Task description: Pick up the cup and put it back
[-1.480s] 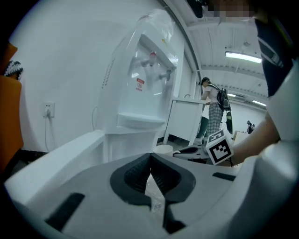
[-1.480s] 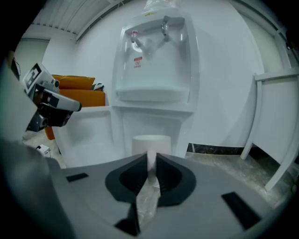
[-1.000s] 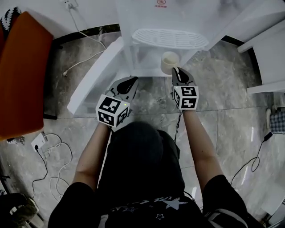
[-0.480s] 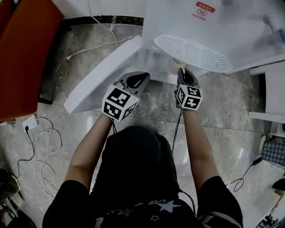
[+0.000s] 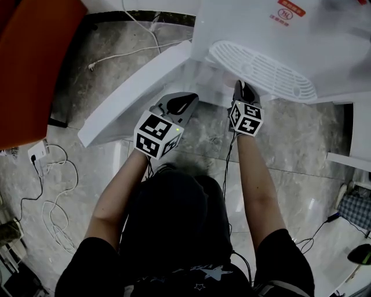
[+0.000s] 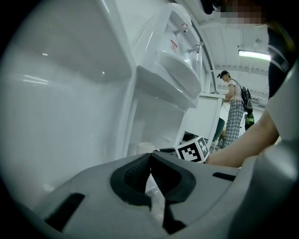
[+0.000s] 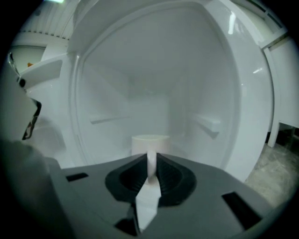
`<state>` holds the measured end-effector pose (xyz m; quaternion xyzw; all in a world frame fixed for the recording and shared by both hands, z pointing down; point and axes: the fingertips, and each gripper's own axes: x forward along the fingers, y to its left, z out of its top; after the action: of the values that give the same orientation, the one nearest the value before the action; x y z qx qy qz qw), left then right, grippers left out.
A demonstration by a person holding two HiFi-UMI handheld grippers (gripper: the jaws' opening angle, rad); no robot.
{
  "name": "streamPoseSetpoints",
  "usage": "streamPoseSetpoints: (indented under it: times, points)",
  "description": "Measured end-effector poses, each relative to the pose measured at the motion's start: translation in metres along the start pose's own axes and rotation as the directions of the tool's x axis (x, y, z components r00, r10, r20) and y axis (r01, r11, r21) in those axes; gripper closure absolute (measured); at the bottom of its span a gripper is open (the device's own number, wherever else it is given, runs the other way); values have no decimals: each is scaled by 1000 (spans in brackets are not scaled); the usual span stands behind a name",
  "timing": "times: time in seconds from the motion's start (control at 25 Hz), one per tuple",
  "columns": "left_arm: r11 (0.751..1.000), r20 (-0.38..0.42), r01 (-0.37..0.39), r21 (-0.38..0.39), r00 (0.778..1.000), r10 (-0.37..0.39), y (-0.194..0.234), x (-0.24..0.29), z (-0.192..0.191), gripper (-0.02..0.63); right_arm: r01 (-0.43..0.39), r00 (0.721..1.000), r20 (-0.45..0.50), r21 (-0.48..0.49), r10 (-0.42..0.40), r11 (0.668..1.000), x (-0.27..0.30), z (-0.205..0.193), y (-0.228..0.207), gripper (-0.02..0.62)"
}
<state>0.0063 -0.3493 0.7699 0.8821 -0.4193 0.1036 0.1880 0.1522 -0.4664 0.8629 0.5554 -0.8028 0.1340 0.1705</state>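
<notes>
Right gripper (image 7: 152, 161) pinches the cup (image 7: 149, 141) by its handle inside the dispenser (image 5: 348, 46); left gripper (image 6: 150, 158), jaws together and empty, beside it; red label (image 5: 288, 12) unreadable.

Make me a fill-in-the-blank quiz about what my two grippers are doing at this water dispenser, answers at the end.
1. The right gripper pinches the cup by its ____.
2. The left gripper is shut and holds ____.
3. The door of the water dispenser's lower cabinet stands ____.
Missing words: handle; nothing; open.
</notes>
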Motion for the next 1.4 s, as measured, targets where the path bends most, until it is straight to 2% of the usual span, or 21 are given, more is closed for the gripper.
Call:
streamPoseSetpoints:
  times: [0.2, 0.4, 0.64, 0.68, 0.76, 0.88, 1.0, 1.16, 1.28, 1.4]
  points:
    - [1000, -9, -15, -12, 1000, 15, 3, -3, -4, 597, -5, 1000, 2, 29, 5, 1000, 5, -6, 3, 551]
    - [999, -2, -34, -11, 999, 34, 5, -7, -3, 597, -10, 996, -89, -82, 3, 997, 5, -22, 7, 541]
    - [999, 6, -45, -14, 999, 45, 10, -8, -2, 597, -30, 994, -110, -65, 23, 997, 6, -23, 9, 540]
    - [999, 2, -47, -12, 999, 47, 12, -10, -3, 597, -44, 993, -112, -59, 37, 997, 6, -23, 11, 529]
    - [999, -4, -50, -18, 999, 50, 15, -13, -4, 597, -59, 993, -103, -45, 54, 997, 2, -22, 14, 454]
    - [999, -16, -48, -7, 999, 48, 16, -18, -1, 597, -40, 996, -76, -53, 36, 998, -13, -15, 16, 443]
    - [1000, -19, -21, 20, 1000, 21, 10, -24, 8, 597, -40, 998, -55, -88, 36, 995, -35, -6, 19, 442]
    - [998, 3, 35, 50, 999, -35, 1, -30, 19, 597, -15, 1000, 10, -60, 15, 998, -67, 9, 19, 446]
    - [995, 29, 73, 66, 997, -75, -2, -27, 24, 597, 42, 998, 48, -24, -41, 999, -86, 9, 13, 468]
    - [993, 15, 98, 66, 995, -99, -8, -23, 22, 597, 98, 994, 48, 28, -99, 995, -107, 0, 4, 516]
